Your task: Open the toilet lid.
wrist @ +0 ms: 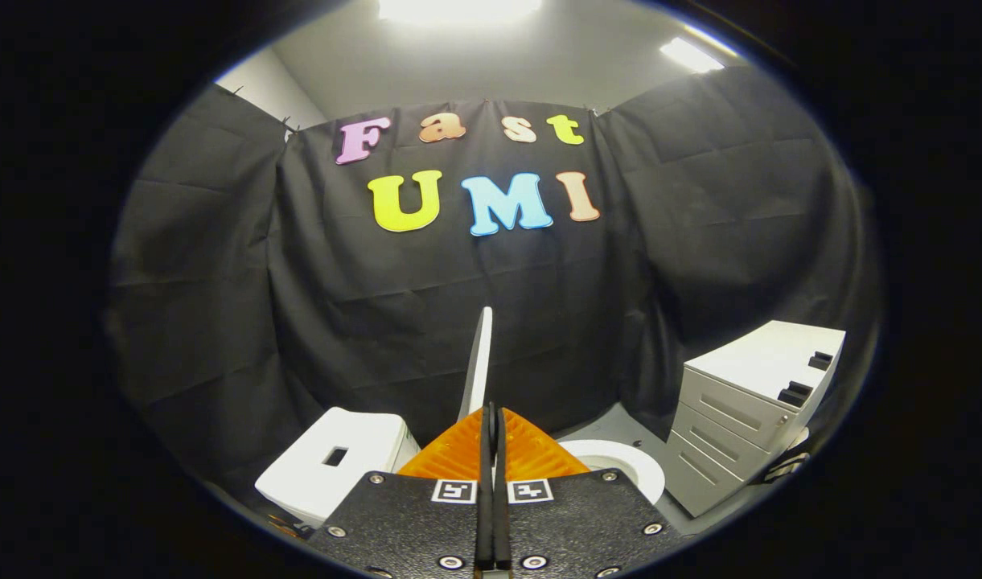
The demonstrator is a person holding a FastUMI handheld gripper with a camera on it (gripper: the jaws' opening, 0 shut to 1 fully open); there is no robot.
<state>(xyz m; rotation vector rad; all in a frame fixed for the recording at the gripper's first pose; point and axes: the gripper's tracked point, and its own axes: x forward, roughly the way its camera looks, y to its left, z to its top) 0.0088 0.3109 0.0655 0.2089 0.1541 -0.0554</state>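
The drawer cabinet (752, 410) is the biggest thing here; it stands on the grey floor (619, 422) to the right of the toilet, near it, in front of the black cloth wall. The toilet tank (338, 458) is on the other side, left of the bowl. The toilet seat (619, 466) shows as a white ring between the tank and the cabinet. The toilet lid (478, 362) stands up on its edge, thin and almost vertical, between tank and seat. The gripper (491, 418) is just below the lid; its two fingers are pressed close together, and the lower edge of the lid sits between them.
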